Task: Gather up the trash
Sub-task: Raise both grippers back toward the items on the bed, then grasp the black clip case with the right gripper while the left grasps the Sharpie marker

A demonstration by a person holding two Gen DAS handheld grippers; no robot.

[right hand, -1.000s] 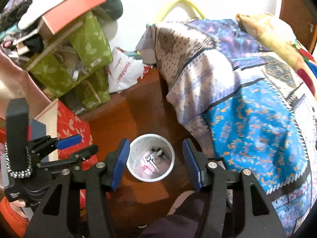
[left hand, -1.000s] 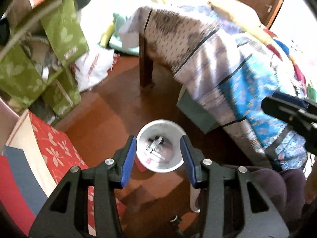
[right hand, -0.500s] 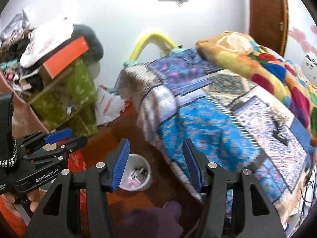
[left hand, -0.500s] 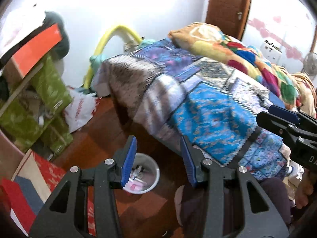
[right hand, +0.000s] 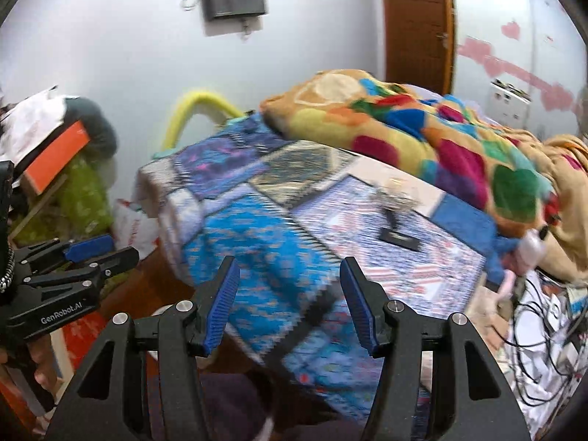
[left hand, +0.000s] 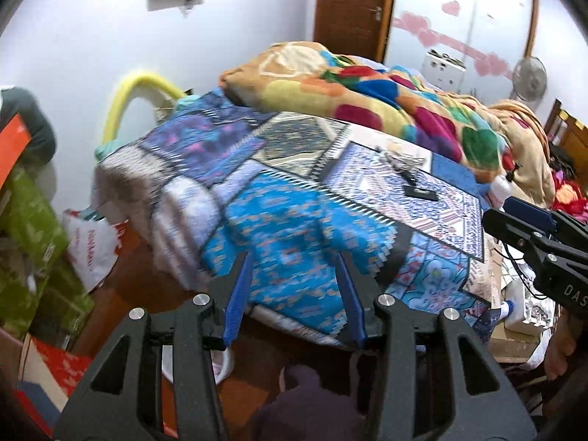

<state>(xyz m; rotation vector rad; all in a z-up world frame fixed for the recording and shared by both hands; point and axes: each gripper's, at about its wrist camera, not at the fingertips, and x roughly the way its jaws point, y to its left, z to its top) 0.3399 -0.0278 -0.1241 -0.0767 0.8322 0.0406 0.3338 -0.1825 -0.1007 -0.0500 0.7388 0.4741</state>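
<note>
Hovering over the patchwork bedspread [left hand: 279, 228] with both tools aimed at the bed: left gripper [left hand: 294, 290] with jaws roughly half apart and nothing between them, right gripper [right hand: 290, 305] likewise part-open and empty. Nearest trash candidates lying on the flat quilted panel toward the far side of the bed: a small dark flat object [right hand: 398, 237] and, just beyond it, a crumpled silvery scrap [right hand: 395, 198] (too blurred to say what either really is). Probably light and thin, both of them; likely to slide on the cloth or press into the soft bedding, so best taken by an edge or a raised crease, pinching shallowly to avoid catching the fabric underneath. Down on the floor, mostly hidden behind the left tool, the white bin [left hand: 224, 362] showing only part of its rim. Around the spot: a bunched colourful blanket [left hand: 367, 88] heaped just behind the scraps, a white bottle [left hand: 501, 187] at its edge, tangled cables [right hand: 536, 330] spilling off the right side, a white plastic bag [left hand: 92, 246] and green boxes [left hand: 25, 235] on the left. Most likely obstacles: blanket folds crowding the scraps, and each tool sitting near the other's path.
</note>
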